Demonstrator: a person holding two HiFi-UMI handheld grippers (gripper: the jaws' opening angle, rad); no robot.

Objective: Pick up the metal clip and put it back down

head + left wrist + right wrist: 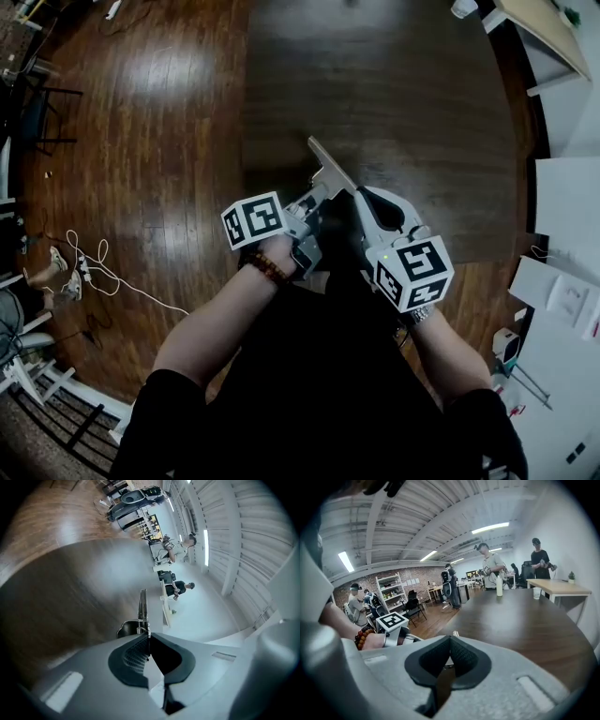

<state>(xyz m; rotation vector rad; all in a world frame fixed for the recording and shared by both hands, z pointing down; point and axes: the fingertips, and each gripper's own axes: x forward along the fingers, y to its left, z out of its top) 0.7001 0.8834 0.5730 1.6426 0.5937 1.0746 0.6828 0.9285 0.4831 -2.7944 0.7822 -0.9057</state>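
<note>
Left hand-held gripper [149, 638] pinches the metal clip [142, 605] over the dark table [422, 112]; right hand-held gripper [450, 638] closed, empty.

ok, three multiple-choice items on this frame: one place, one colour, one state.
1. Where is the clip?
A. flat on the table
B. in the left gripper
C. in the right gripper

2. Table colour?
A. dark brown
B. white
C. green

3. Right gripper?
A. wide open
B. shut on the clip
C. shut, empty

Answers:
1 B: the left gripper view shows the clip pinched between its pads.
2 A: the head view shows a dark brown top.
3 C: the right gripper's pads meet with nothing between them.
</note>
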